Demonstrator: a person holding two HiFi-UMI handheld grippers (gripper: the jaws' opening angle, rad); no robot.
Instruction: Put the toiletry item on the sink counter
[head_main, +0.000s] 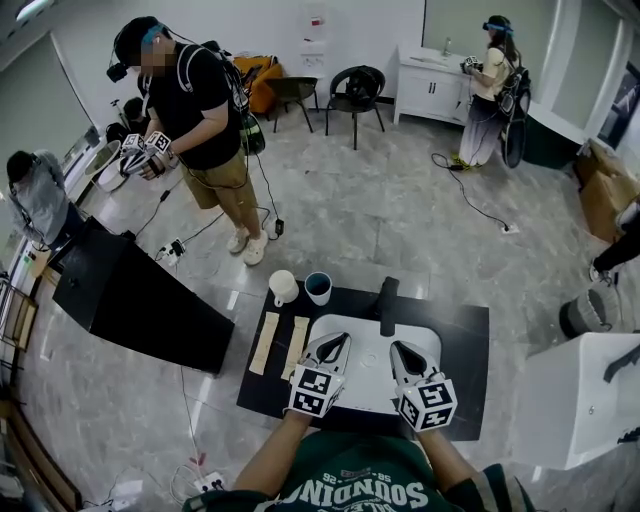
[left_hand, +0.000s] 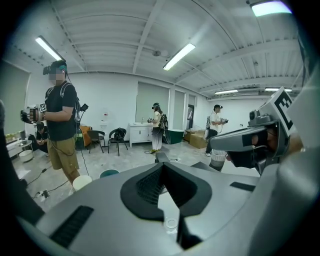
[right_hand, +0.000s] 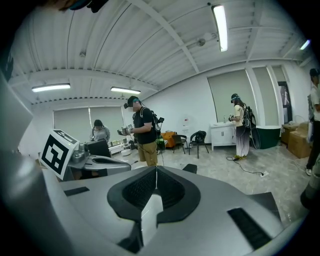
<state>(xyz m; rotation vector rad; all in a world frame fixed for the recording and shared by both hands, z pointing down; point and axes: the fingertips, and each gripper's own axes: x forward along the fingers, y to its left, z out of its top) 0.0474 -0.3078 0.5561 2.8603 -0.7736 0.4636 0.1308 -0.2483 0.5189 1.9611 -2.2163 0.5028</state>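
Observation:
A black sink counter holds a white basin with a black faucet at its far side. Two flat pale wooden pieces lie side by side on the counter left of the basin. A cream cup and a teal cup stand at the far left corner. My left gripper hangs over the basin's left half, shut and empty. My right gripper hovers over the right half, shut with nothing in it. In the left gripper view the shut tips point at the faucet.
A black bench stands left of the counter and a white cabinet to its right. A person in a black shirt with grippers stands beyond the counter. Cables and a power strip lie on the floor.

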